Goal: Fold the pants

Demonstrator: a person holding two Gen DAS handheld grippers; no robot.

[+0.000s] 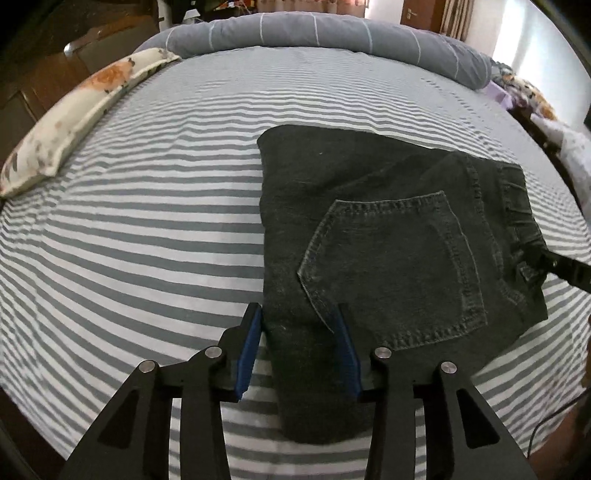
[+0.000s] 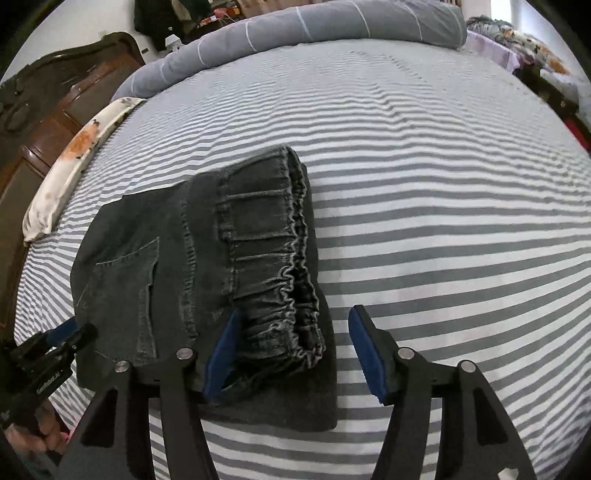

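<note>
Dark grey jeans [image 1: 388,229] lie folded into a flat packet on the striped sheet, back pocket [image 1: 391,269] facing up. My left gripper [image 1: 298,314] hangs open over the packet's near left corner; the cloth lies flat between its blue pads [image 1: 247,350], which do not press it. In the right wrist view, the jeans [image 2: 166,266] end in a gathered elastic waistband [image 2: 288,258]. My right gripper [image 2: 295,314] stands open astride that waistband end. Its left pad [image 2: 221,354] rests beside the cloth. The left gripper [image 2: 62,332] shows at the far left edge.
The bed's grey-and-white striped sheet [image 1: 147,221] spreads all around. A floral pillow [image 1: 74,118] lies along the left edge, and a rolled grey duvet [image 1: 314,33] lies along the far side. A dark wooden headboard [image 2: 48,110] stands at left. A hand [image 2: 48,424] holds the left tool.
</note>
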